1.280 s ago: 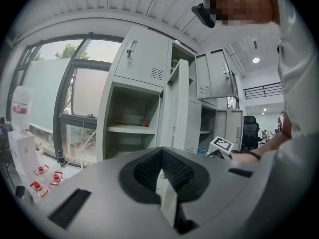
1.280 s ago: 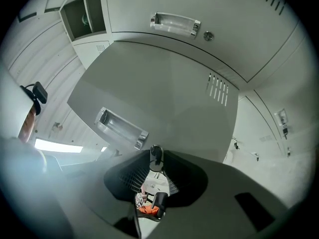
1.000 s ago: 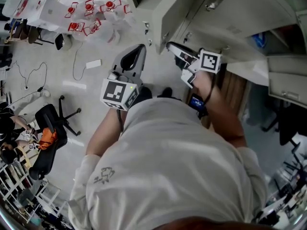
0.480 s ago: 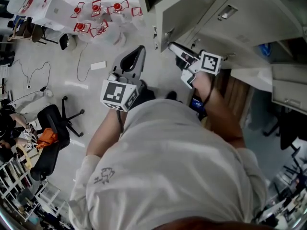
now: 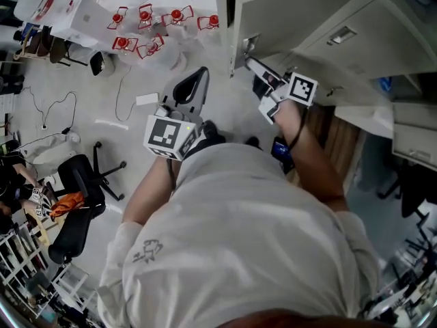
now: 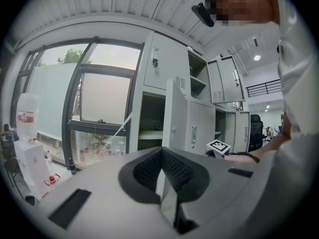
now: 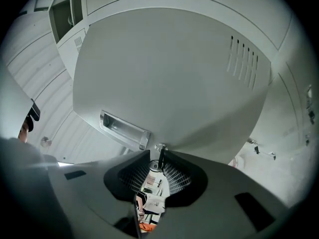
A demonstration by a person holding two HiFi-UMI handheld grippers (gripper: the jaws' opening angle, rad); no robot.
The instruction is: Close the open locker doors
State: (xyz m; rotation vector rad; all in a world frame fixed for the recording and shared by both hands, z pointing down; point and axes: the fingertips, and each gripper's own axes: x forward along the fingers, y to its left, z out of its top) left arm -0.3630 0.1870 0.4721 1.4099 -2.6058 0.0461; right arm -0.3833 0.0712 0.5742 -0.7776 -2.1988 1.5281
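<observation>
While the open locker door [image 5: 293, 12] stands swung out from the bank of lockers [image 6: 172, 68], the step in hand looks to be the closing of it. The right gripper [image 7: 158, 162] is up at the door's free edge, just beside the recessed handle [image 7: 124, 125]. Its fingers [image 7: 175, 176] stand narrow, and the small key [image 7: 159, 157] sticking out of the lock lies between their tips. They appear to pinch it, though the contact is fine and hard to judge. The next move likely calls for a steady swing of the door toward its frame along the hinge's arc, without twisting the key, then a push until it sits flush. The left gripper [image 5: 200, 74] hangs out in front of the person over the floor [image 5: 136, 135], apart from the lockers, its fingers together on nothing. Other doors [image 6: 242, 131] further along the bank stand open too, so more closings are probably left.
</observation>
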